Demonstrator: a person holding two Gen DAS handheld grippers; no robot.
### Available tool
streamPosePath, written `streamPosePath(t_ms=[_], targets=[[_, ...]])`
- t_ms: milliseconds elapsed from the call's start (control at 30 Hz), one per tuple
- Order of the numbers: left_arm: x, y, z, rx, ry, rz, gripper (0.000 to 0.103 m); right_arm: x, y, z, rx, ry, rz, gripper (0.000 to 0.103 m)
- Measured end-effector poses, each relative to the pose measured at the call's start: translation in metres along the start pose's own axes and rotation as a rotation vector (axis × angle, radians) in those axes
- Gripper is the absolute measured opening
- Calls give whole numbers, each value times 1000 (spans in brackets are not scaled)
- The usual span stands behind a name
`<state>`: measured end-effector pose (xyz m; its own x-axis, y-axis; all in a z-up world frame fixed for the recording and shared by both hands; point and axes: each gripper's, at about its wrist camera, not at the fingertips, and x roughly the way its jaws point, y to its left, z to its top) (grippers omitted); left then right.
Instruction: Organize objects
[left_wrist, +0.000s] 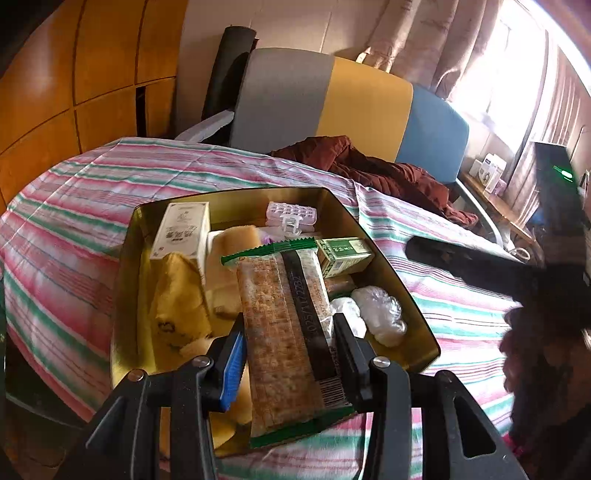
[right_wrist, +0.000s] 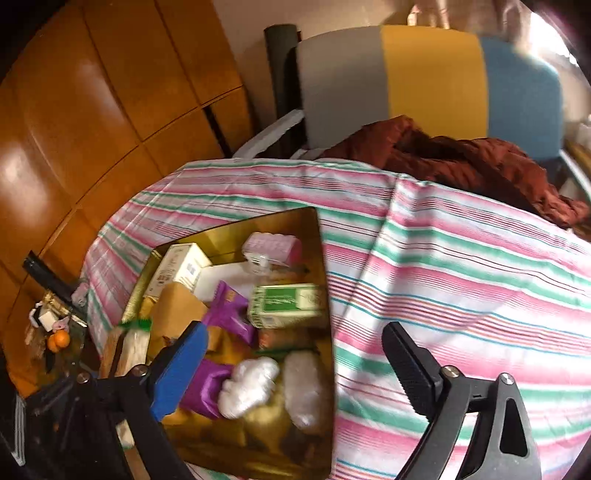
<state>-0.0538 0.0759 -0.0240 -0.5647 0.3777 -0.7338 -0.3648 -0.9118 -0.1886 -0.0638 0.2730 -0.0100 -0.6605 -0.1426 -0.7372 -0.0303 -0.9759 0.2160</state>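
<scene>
Crowded: gold tin (left_wrist: 399, 273) full; left gripper (left_wrist: 291, 354) fingers pinching cracker pack (left_wrist: 280, 317); right gripper (right_wrist: 295, 354) fingers spread.

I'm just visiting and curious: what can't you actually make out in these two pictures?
- Left wrist view: the near end of the cracker packet, hidden behind the left gripper clamped on it.
- Left wrist view: the dark shape at the right edge, blurred.
- Right wrist view: the gold tin's floor, buried under items.
- Right wrist view: small clutter beside the bed, too small.
</scene>
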Motion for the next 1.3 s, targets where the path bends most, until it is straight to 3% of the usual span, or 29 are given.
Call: streamPosePath(t_ms=[167,367,767,1300], targets=[[20,-10,12,8,6,15,44,-18,-7,-12,-1,-40,-91,103],[32,-5,21,-29,23,15,49,-24,-13,-22,-6,-46,-137,103],[-16,2,8,2,-57,120,50,-29,9,-38,-89,-69,-166,103],[-49,2,-6,-4,-108,250,66,-38,40,-64,-139,-88,-175,103]])
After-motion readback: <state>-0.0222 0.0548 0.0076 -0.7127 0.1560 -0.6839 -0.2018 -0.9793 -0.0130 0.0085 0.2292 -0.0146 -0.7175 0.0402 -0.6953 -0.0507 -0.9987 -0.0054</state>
